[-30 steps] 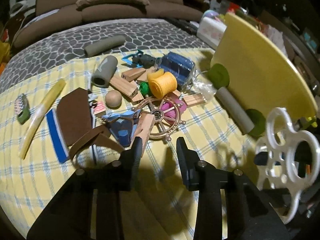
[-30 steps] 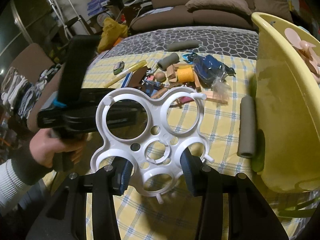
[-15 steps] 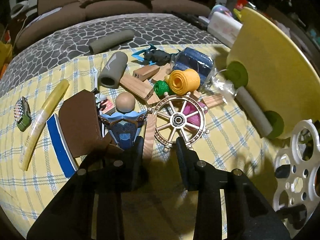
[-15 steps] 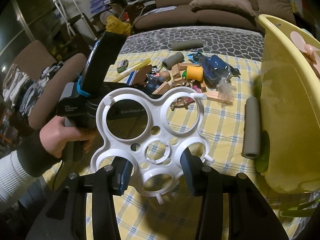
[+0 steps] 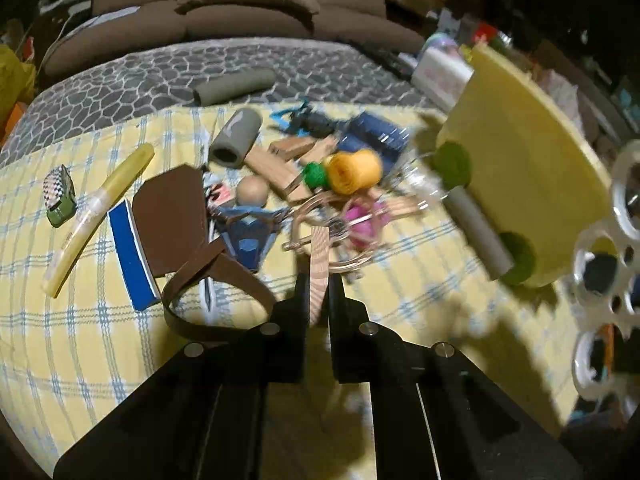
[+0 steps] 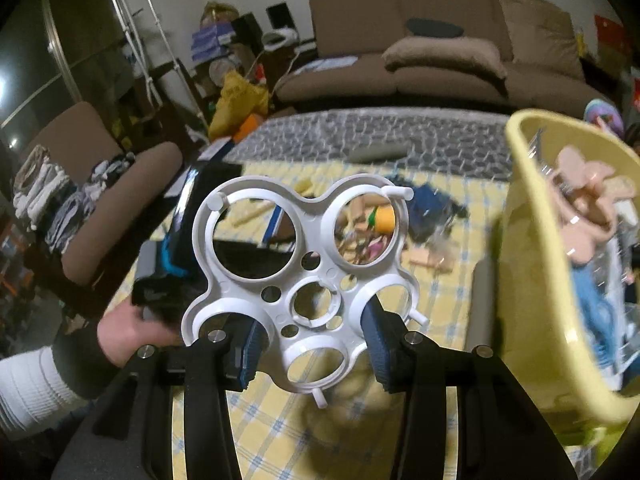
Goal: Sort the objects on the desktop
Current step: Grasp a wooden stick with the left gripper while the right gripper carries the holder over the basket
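Note:
In the left wrist view my left gripper [image 5: 319, 286] has its jaws closing on a light wooden plank [image 5: 320, 248], and both pads press its sides. The plank's far end rests at the near edge of a toy pile, beside a copper ship's wheel [image 5: 352, 268]. My right gripper [image 6: 314, 336] is shut on a white plastic holder with several round holes [image 6: 306, 240], held in the air just left of a yellow basin [image 6: 532, 280]. The same holder [image 5: 604, 236] shows at the right edge of the left wrist view, in front of the basin [image 5: 520, 184].
On the yellow checked cloth [image 5: 80, 340] lie a yellow thread spool [image 5: 354, 170], wooden ball [image 5: 252, 192], blue figure [image 5: 248, 240], brown leather piece [image 5: 172, 216], yellow tube [image 5: 100, 216] and grey foam tubes [image 5: 236, 140]. The basin holds pink and blue toys. A hand [image 6: 124, 332] holds the left gripper.
The left gripper moved in and its jaws came together on the wooden plank. The right gripper rose with the white holder, bringing the basin's rim and inside into view.

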The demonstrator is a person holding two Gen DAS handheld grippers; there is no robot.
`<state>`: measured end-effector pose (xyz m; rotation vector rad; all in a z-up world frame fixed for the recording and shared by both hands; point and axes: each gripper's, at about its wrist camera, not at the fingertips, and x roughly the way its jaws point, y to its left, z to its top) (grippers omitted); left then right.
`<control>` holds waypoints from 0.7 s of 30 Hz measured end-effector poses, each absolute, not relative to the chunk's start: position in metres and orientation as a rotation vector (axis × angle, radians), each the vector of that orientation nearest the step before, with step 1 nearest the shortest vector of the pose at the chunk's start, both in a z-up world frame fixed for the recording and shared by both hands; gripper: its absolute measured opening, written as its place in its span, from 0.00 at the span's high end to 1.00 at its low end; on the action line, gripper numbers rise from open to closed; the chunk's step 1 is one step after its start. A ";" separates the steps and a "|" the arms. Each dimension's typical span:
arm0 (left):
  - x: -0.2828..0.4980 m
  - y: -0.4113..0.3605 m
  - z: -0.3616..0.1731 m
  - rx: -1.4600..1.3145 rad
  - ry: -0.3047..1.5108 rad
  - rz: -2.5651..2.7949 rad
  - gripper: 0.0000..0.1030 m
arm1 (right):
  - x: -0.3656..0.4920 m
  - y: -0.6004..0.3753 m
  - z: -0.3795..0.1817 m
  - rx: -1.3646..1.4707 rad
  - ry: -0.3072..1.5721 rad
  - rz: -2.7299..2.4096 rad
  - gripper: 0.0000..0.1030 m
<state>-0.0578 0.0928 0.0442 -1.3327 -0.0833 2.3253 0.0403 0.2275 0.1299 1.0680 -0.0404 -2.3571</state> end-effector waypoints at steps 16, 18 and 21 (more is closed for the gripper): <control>-0.015 0.174 0.165 -1.040 -0.037 2.201 0.92 | 0.032 0.324 0.185 0.998 -0.150 -2.669 0.55; -0.015 0.183 0.171 -1.027 -0.044 2.185 0.92 | 0.027 0.336 0.184 1.036 -0.126 -2.728 0.55; -0.014 0.195 0.177 -1.020 -0.040 2.175 0.92 | 0.018 0.352 0.175 1.118 -0.078 -2.771 0.55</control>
